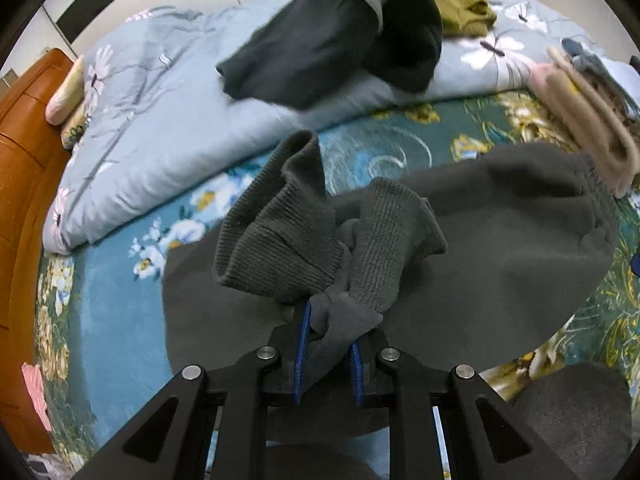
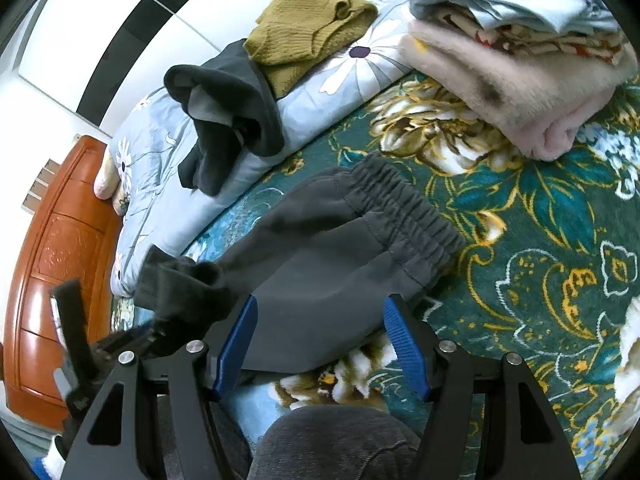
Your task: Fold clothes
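My left tongs (image 1: 326, 344) pinch ribbed cuffs of dark grey fleece trousers (image 1: 500, 216), half-folded on bed; right tongs (image 2: 320, 344) wide, empty. Black garment (image 2: 228, 120), mustard knit sweater (image 2: 308, 28) lie unfolded; folded stack (image 2: 520, 60) beside.

The gathered cuffs of the grey trousers (image 1: 332, 240) hide the tips of the left fingers (image 1: 301, 344), and the trouser body covers the bedspread (image 1: 120, 308) beneath. In the right wrist view, the left gripper (image 2: 120, 344) is motion-blurred, the folded stack (image 2: 516, 60) is cut by the frame edge, and a dark garment (image 2: 336, 444) is cropped at the bottom.
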A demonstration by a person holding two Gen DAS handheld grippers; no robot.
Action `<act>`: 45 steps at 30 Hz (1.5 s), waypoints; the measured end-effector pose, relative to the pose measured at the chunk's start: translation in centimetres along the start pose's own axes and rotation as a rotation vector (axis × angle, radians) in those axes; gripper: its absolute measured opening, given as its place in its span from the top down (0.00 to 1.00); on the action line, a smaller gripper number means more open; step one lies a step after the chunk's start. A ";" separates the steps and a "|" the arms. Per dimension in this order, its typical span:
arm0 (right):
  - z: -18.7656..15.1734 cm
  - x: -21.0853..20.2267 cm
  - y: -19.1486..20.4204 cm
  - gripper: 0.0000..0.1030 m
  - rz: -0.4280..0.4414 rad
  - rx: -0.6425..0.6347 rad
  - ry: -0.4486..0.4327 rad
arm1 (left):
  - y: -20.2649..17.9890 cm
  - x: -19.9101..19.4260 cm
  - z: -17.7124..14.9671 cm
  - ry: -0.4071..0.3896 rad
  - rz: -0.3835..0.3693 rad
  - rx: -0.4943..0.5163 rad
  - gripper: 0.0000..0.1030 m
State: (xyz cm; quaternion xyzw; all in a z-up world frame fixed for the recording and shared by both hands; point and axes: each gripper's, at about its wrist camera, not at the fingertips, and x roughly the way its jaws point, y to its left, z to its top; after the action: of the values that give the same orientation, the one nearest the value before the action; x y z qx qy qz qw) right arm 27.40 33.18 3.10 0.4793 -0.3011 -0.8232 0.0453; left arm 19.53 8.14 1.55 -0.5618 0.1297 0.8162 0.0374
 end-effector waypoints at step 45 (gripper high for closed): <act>0.2 0.1 -7.4 0.35 0.044 0.294 0.026 | 1.4 6.1 2.1 0.169 -0.075 -0.171 0.37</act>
State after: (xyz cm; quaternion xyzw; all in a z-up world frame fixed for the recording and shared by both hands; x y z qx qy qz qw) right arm 28.74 39.25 -0.87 0.4847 -0.4280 -0.7628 -0.0032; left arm 15.06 6.76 -3.18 -0.6343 0.0411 0.7719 0.0090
